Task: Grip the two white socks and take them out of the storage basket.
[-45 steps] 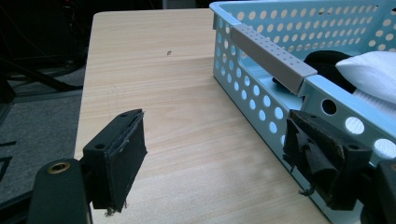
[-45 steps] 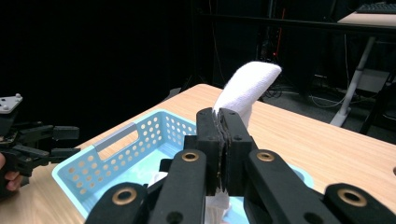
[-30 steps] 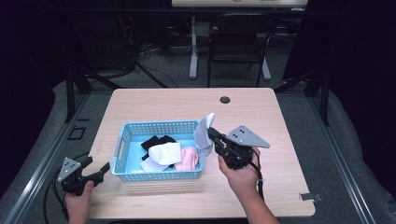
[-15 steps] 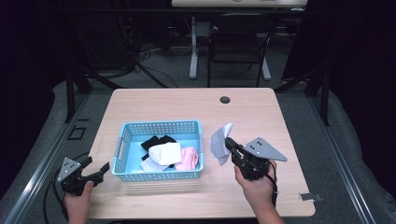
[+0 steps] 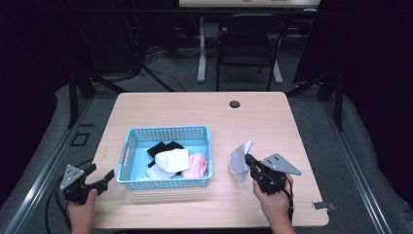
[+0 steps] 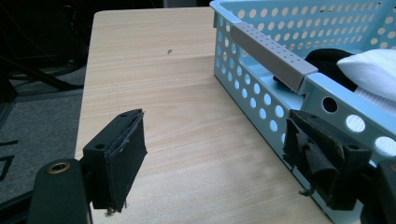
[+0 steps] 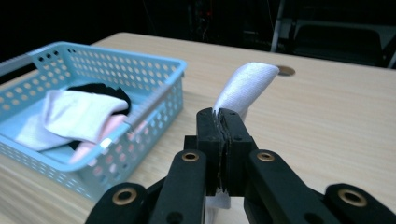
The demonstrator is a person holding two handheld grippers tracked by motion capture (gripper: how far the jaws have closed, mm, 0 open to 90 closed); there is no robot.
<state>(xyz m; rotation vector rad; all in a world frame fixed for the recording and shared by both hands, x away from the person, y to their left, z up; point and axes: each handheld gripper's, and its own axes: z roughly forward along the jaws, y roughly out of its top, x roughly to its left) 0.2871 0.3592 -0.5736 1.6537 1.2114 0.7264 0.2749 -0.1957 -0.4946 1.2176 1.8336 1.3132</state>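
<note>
1. Right gripper (image 5: 249,162) is at the near right of the table (image 5: 272,117), just right of the blue basket (image 5: 168,132). Its jaws are closed flat together on a grey-white sock (image 5: 240,160).
2. Right gripper view: the sock (image 7: 243,89) is pinched between the black pads (image 7: 208,135), with one end standing up above the jaws and curling over at the top. A bit of the fabric shows below the jaws too.
3. High view: the sock hangs off the gripper's far-left side, above the bare table between basket and gripper. Can't tell whether its lower edge touches the wood.
4. Left gripper (image 5: 100,176) sits at the near left table edge, just left of the basket's near left corner. Jaws are spread wide, nothing between them.
5. Left gripper view: bare wood between the two pads (image 6: 122,154), and the right-hand jaw sits right beside the basket wall (image 6: 261,88). Can't tell if it touches.
6. In the basket: a white cloth (image 5: 172,159) on top in the middle, a pink piece (image 5: 197,165) at the right, a black piece (image 5: 159,147) on the far side under the white one.
7. A small round dark hole (image 5: 234,104) is in the tabletop at the far side, right of centre.
8. A hand (image 5: 273,207) holds the right gripper from the near edge, and the other hand (image 5: 80,214) holds the left one.
</note>
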